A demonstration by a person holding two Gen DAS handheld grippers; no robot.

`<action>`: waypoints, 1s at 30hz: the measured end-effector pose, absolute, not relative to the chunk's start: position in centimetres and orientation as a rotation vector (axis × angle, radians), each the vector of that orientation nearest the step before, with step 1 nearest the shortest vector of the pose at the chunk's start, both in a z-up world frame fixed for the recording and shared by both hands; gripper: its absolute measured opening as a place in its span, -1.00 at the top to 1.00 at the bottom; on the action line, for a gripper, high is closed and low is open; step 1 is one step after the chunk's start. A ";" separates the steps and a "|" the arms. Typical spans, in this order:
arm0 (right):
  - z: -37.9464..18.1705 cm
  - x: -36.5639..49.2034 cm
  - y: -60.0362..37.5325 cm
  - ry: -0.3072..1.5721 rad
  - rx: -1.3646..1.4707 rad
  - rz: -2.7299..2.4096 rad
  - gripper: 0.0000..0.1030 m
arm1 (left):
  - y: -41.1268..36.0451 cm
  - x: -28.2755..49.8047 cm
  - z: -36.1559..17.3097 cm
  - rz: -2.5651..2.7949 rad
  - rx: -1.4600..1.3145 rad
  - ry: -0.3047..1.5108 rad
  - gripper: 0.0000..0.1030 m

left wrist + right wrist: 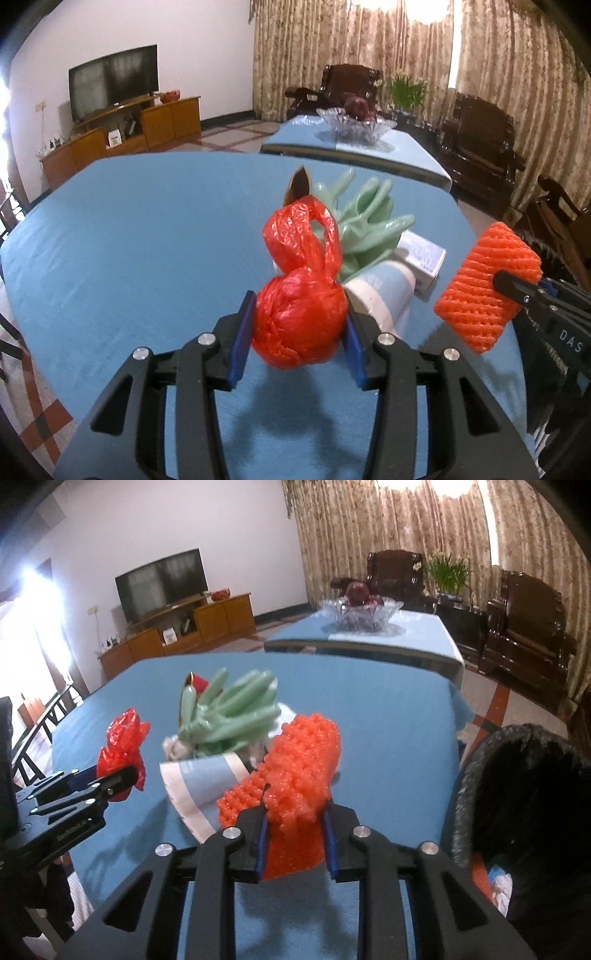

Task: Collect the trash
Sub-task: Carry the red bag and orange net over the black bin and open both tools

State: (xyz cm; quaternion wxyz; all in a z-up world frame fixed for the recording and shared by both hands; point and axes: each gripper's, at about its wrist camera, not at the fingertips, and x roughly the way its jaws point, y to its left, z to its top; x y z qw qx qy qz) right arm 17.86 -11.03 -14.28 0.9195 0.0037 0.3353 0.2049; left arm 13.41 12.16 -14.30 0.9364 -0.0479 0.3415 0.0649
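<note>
My left gripper point(300, 334) is shut on a crumpled red plastic bag point(301, 295) and holds it above the blue table point(147, 236). The bag also shows in the right wrist view point(123, 744). My right gripper point(294, 832) is shut on an orange foam fruit net point(299, 771), seen from the left wrist view point(487, 291) at the right. Behind them on the table lie green rubber gloves point(365, 218), a blue-and-white paper cup point(384, 295) on its side, and a small white box point(424, 258).
A black-lined trash bin point(524, 797) stands off the table's right edge. A second blue table point(406, 147) beyond carries a glass fruit bowl point(354, 123). Dark wooden chairs point(476, 144) stand at the right, a TV cabinet point(122, 140) at the far left.
</note>
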 end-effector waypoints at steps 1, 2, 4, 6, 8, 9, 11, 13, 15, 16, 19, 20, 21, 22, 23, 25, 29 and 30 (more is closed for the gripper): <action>-13.9 17.9 -11.2 0.682 0.013 0.421 0.54 | 12.2 13.4 -13.7 0.129 -0.100 0.690 0.19; -13.5 17.7 -11.4 0.675 0.018 0.420 0.54 | 12.1 13.3 -13.5 0.128 -0.100 0.686 0.19; -12.7 17.5 -11.9 0.658 0.027 0.414 0.54 | 11.9 13.2 -12.6 0.126 -0.098 0.676 0.19; -11.8 17.2 -12.5 0.639 0.037 0.408 0.54 | 11.5 13.1 -11.9 0.120 -0.095 0.666 0.19; -11.0 17.0 -13.0 0.624 0.040 0.403 0.54 | 11.1 13.0 -11.3 0.110 -0.093 0.657 0.19; -10.6 16.9 -13.3 0.616 0.041 0.399 0.54 | 10.8 13.0 -10.9 0.102 -0.092 0.652 0.19; -10.1 16.6 -13.8 0.604 0.043 0.391 0.54 | 10.1 13.0 -10.2 0.087 -0.088 0.644 0.19; -9.5 16.4 -14.3 0.591 0.045 0.383 0.54 | 9.3 13.0 -9.7 0.071 -0.083 0.637 0.19; -9.0 16.1 -14.8 0.580 0.048 0.376 0.54 | 8.6 13.1 -9.4 0.056 -0.079 0.633 0.19; -8.8 15.9 -15.0 0.576 0.048 0.373 0.54 | 8.2 13.1 -9.3 0.048 -0.075 0.633 0.19; -8.3 15.4 -16.0 0.564 0.053 0.357 0.54 | 6.9 13.3 -8.8 0.022 -0.066 0.626 0.19; -8.2 15.3 -16.4 0.560 0.056 0.350 0.54 | 6.5 13.4 -8.8 0.017 -0.064 0.625 0.19; -8.0 15.2 -16.7 0.557 0.059 0.342 0.54 | 6.0 13.4 -8.6 0.008 -0.059 0.621 0.19; -7.9 15.2 -17.0 0.555 0.061 0.336 0.54 | 5.5 13.5 -8.4 -0.002 -0.055 0.617 0.19; -7.8 15.1 -17.4 0.552 0.064 0.328 0.54 | 5.0 13.6 -8.3 -0.011 -0.053 0.613 0.19; -7.6 14.9 -18.2 0.548 0.070 0.312 0.54 | 4.1 13.7 -8.1 -0.028 -0.050 0.609 0.19; -7.1 14.4 -20.0 0.532 0.079 0.276 0.54 | 1.7 14.1 -7.6 -0.072 -0.037 0.599 0.19; -7.0 14.4 -20.4 0.529 0.081 0.269 0.54 | 1.2 14.2 -7.6 -0.081 -0.034 0.597 0.19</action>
